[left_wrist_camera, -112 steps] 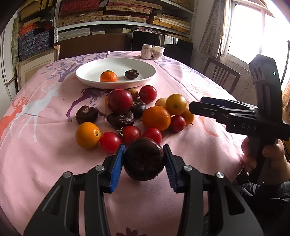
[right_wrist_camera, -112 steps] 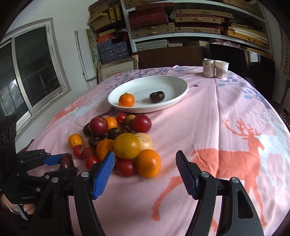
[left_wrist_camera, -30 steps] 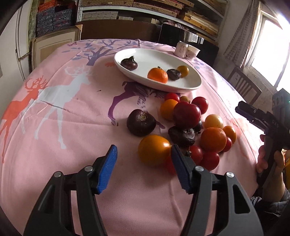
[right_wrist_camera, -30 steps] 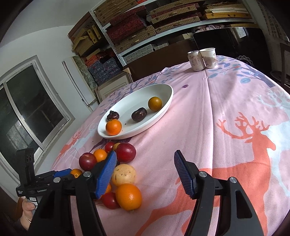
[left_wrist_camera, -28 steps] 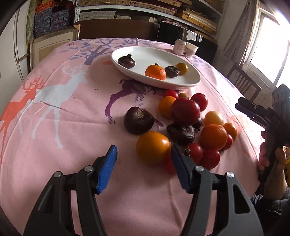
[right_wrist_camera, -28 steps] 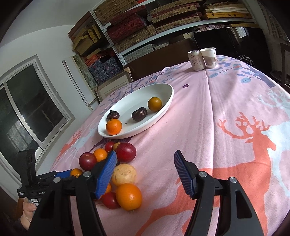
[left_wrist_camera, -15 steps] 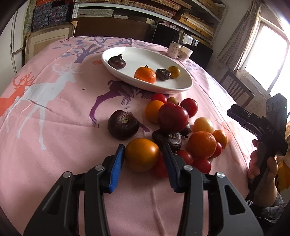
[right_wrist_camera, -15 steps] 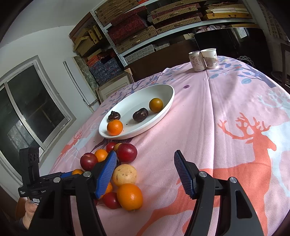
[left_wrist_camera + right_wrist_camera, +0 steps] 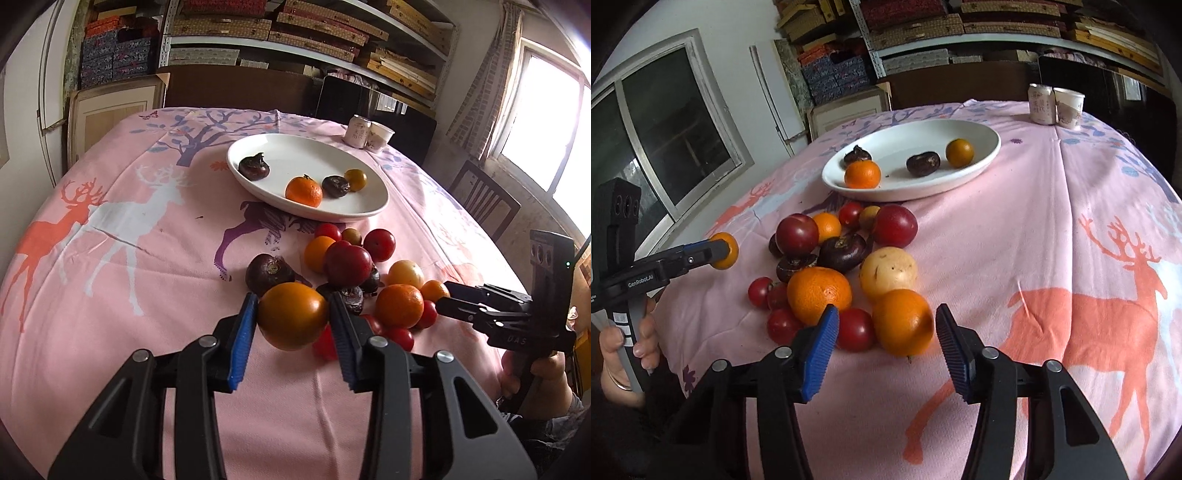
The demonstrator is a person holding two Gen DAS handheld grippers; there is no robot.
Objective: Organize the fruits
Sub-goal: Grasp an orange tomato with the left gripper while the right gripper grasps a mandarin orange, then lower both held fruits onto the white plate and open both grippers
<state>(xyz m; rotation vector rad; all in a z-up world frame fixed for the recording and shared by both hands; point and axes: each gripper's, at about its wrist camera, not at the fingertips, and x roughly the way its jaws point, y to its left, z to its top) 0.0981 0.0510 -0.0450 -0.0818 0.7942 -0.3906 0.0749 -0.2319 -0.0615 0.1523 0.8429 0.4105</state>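
My left gripper [image 9: 293, 317] is shut on an orange-yellow fruit [image 9: 293, 315] and holds it just above the pink cloth; it also shows in the right wrist view [image 9: 724, 250]. My right gripper [image 9: 884, 326] is open, its jaws on either side of an orange [image 9: 902, 322] that rests on the cloth without touching it. A pile of red, orange and dark fruits [image 9: 827, 258] lies between us and the white plate [image 9: 982, 157]. The plate [image 9: 369, 210] holds a tangerine [image 9: 303, 191], two dark fruits and a small yellow-orange one [image 9: 355, 179].
A can [image 9: 1041, 102] and a paper cup [image 9: 1068, 107] stand at the table's far edge. A dark chair [image 9: 480, 199] is beyond the right side. Shelves of boxes and a window lie behind. The pink deer-print cloth [image 9: 1089, 258] covers the round table.
My left gripper closed on the orange-yellow fruit and lifted it off the cloth. My right gripper came down and closed in around the front orange of the pile.
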